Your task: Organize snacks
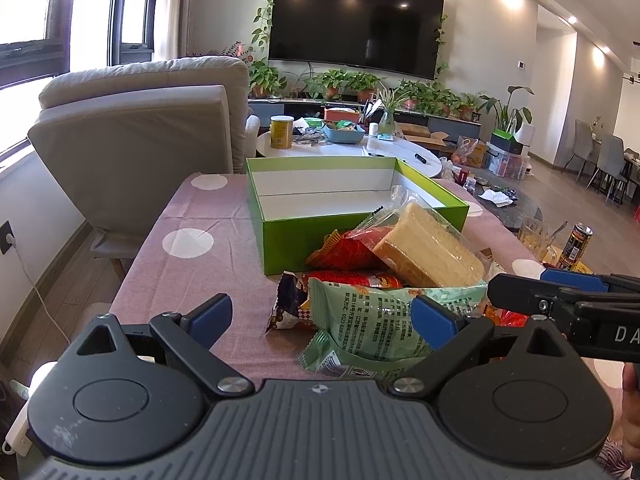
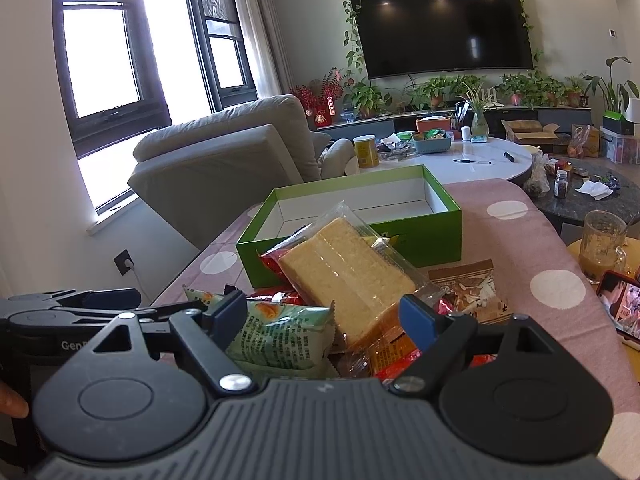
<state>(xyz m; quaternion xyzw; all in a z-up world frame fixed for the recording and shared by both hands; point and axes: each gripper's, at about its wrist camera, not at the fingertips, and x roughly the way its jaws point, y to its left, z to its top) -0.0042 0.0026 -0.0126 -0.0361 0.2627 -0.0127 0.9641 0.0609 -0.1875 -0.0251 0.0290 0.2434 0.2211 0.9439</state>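
An empty green box (image 1: pixel 280 236) (image 2: pixel 436 236) stands open on the pink dotted tablecloth (image 1: pixel 188 280) (image 2: pixel 560 280). In front of it lies a pile of snacks: a wrapped yellow sponge cake (image 1: pixel 428 248) (image 2: pixel 344 272) on top, red packets (image 1: pixel 352 252), a green packet (image 1: pixel 368 320) (image 2: pixel 280 336), a dark packet (image 1: pixel 290 304) and a brown packet (image 2: pixel 468 288). My left gripper (image 1: pixel 324 320) is open, its fingers either side of the green packet. My right gripper (image 2: pixel 326 320) is open, just before the cake and green packet.
A grey armchair (image 1: pixel 140 128) (image 2: pixel 224 152) stands behind the table at the left. A white coffee table (image 1: pixel 384 148) (image 2: pixel 460 156) with clutter lies beyond the box. A glass mug (image 2: pixel 602 244), a can (image 1: pixel 576 244) and a phone (image 2: pixel 624 308) sit to the right.
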